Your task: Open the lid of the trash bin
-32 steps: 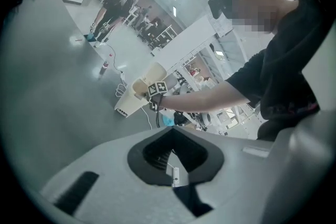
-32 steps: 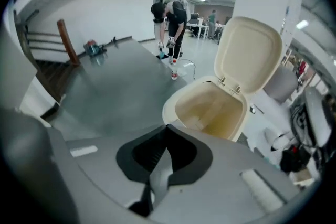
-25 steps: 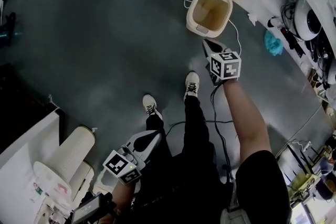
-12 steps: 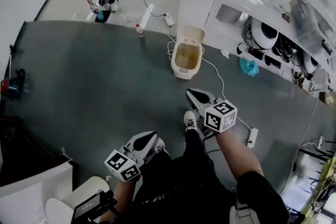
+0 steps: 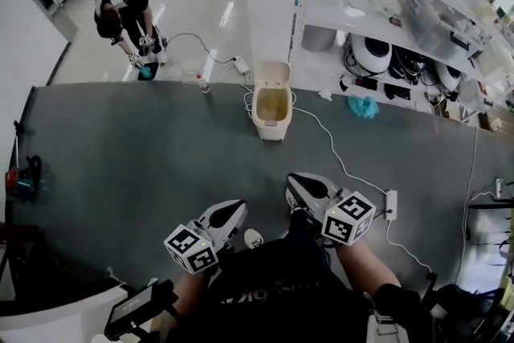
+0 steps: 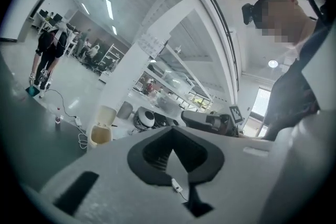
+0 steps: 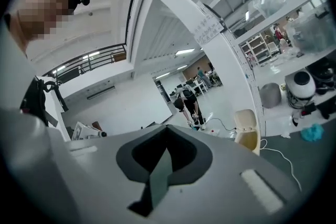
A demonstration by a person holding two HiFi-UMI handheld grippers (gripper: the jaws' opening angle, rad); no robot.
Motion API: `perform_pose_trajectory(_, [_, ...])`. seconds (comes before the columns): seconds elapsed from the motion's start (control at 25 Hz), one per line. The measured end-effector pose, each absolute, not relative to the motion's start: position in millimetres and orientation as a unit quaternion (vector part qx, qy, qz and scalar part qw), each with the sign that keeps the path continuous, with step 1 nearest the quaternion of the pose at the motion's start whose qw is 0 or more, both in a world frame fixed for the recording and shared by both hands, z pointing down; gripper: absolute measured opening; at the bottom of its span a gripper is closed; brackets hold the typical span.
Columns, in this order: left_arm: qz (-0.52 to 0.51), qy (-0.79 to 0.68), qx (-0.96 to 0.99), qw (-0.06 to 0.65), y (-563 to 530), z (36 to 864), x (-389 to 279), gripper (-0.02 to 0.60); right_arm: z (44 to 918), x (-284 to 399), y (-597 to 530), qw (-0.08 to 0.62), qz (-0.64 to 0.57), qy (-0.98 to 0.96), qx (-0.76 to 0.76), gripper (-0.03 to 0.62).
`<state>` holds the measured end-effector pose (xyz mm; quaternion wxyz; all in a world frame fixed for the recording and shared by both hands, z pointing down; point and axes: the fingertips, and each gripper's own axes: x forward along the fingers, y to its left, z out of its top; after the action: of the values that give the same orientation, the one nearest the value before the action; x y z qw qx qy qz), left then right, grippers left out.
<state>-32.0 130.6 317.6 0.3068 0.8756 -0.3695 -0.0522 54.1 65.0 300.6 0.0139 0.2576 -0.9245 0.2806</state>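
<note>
The cream trash bin (image 5: 271, 110) stands on the dark floor mat by a white pillar, its lid (image 5: 271, 75) tipped up and its inside showing. Both grippers hang close to my body, well short of the bin. My left gripper (image 5: 230, 213) is shut and holds nothing. My right gripper (image 5: 298, 185) is also shut and empty. In the left gripper view the bin (image 6: 101, 131) is small at lower left beyond the shut left gripper (image 6: 172, 129). The right gripper view shows the bin (image 7: 247, 135) to the right of the right gripper (image 7: 167, 127).
A person (image 5: 124, 6) bends over the pale floor at the far left. Shelves (image 5: 385, 12) with appliances line the back right. A white cable runs from the bin to a power strip (image 5: 391, 205). A teal cloth (image 5: 363, 106) and a small bottle (image 5: 203, 83) lie near the mat's far edge.
The right gripper has drawn back from just beside the bin to close by my body. Both grippers have risen. The head view has lifted, so the bin looks smaller and farther off.
</note>
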Motion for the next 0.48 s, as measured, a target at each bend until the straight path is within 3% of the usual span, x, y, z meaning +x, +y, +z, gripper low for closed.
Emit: perform_pose_trajectory(0.48, [-0.033,-0.255,0.916,0.308,153,296,28,0.0,289,98,149,-0.003,0.278,-0.904,0.324,0.008])
